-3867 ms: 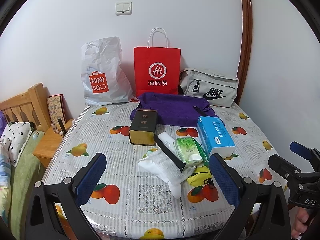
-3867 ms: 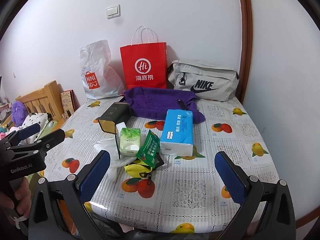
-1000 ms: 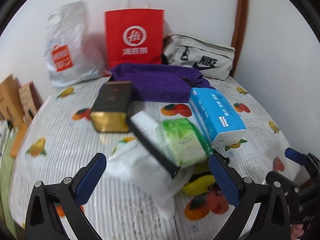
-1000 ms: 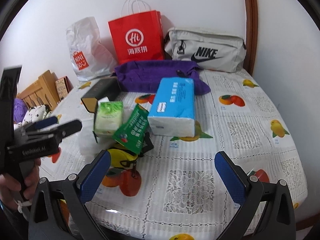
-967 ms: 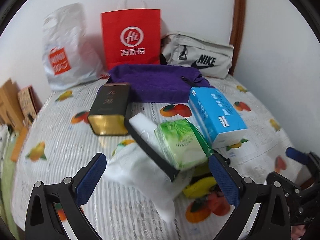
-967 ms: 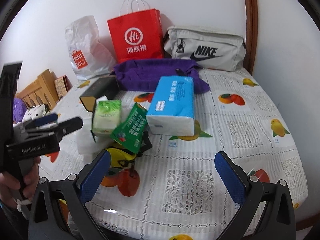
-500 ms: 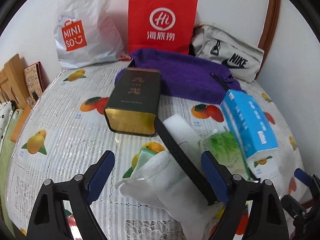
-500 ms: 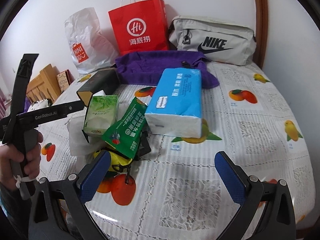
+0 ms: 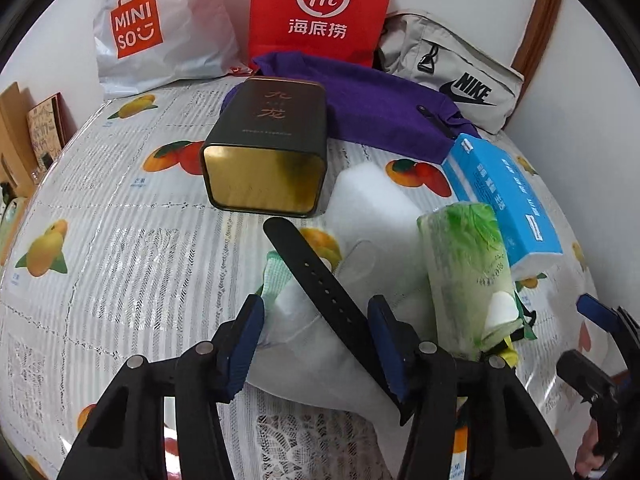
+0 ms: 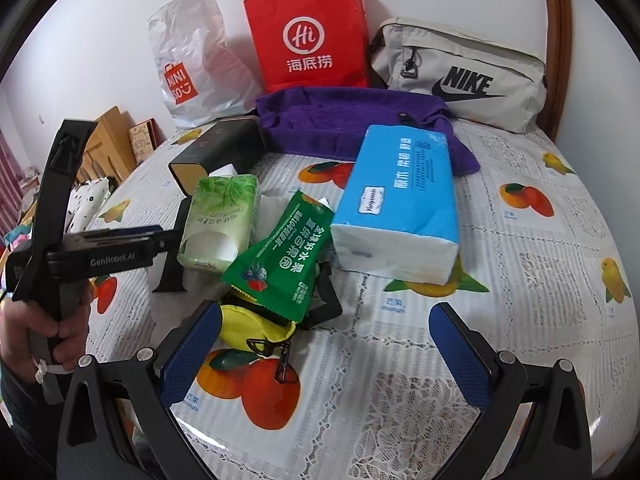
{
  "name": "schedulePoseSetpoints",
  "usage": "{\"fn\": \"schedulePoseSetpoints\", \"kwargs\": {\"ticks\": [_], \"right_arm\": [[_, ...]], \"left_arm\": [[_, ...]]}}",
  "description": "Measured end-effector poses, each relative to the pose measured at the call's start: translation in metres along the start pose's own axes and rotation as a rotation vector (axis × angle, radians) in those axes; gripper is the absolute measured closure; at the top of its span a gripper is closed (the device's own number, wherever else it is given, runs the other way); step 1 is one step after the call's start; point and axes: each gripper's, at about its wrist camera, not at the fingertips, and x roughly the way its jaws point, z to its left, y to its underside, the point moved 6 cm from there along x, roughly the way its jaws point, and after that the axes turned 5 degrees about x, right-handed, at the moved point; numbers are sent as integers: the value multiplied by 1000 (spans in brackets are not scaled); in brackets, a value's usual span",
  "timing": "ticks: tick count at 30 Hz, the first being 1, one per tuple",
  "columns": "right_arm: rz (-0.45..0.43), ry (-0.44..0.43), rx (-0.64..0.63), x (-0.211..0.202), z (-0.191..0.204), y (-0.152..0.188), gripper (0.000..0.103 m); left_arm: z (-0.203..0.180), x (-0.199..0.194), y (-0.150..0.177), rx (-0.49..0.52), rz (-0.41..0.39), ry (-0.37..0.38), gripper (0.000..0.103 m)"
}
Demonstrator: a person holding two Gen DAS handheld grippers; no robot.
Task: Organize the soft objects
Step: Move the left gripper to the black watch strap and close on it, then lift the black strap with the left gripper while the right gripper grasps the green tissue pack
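My left gripper [image 9: 316, 336] hangs low over a white mesh bag [image 9: 300, 320], and its jaws are closing. The bag and a black strap [image 9: 316, 272] lying across it sit between the pads, which are at the bag's edges without squeezing it. A green tissue pack [image 9: 468, 264] leans just to the right, with a blue tissue pack [image 9: 504, 196] beyond it. My right gripper [image 10: 324, 344] is wide open above a yellow pouch [image 10: 240, 324] and a green packet [image 10: 288, 256], holding nothing. In the right wrist view the left gripper [image 10: 168, 236] shows side-on beside the green tissue pack [image 10: 220, 212].
A dark tin [image 9: 268, 148] lies on its side by a white block [image 9: 372, 196]. Behind are a purple towel [image 9: 380, 116], a red paper bag [image 9: 320, 8], a white Miniso bag [image 9: 160, 32] and a grey Nike bag [image 9: 452, 68]. The fruit-print tablecloth [image 10: 520, 272] is bare at the right.
My left gripper has come forward and down onto the white bag, and its jaws have narrowed from wide open. My right gripper has sunk closer to the yellow pouch and green packet.
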Motion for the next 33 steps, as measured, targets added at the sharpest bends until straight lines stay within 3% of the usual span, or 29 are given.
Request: {"fn": "schedulePoseSetpoints", "kwargs": {"ticks": [7, 8, 9, 10, 13, 17, 23, 27, 29, 30, 33], "right_arm": [[5, -7, -15, 3, 6, -2, 0], [4, -6, -17, 3, 7, -2, 0], [5, -5, -20, 3, 7, -1, 0], [6, -3, -22, 3, 8, -1, 0], [6, 6, -25, 2, 7, -1, 0], [5, 3, -14, 2, 6, -3, 0], [11, 0, -28, 5, 11, -2, 0], [5, 1, -36, 4, 15, -5, 0], [-1, -3, -39, 3, 16, -7, 0], [-3, -5, -40, 3, 17, -7, 0], [-3, -6, -42, 3, 19, -8, 0]], "left_arm": [[-13, 6, -5, 35, 3, -32, 48], [-15, 10, -5, 58, 6, -50, 52], [-17, 13, -5, 78, 0, -50, 70], [-15, 13, -5, 75, -5, -36, 80], [-4, 1, -12, 27, -57, 27, 88], [7, -19, -15, 38, -106, 11, 88], [25, -19, -4, 13, -62, -13, 88], [16, -30, 1, 22, -73, 19, 86], [5, -36, 3, 48, -86, 31, 69], [-1, -37, 2, 60, -94, 39, 54], [-13, -29, 1, 93, -77, 12, 50]]}}
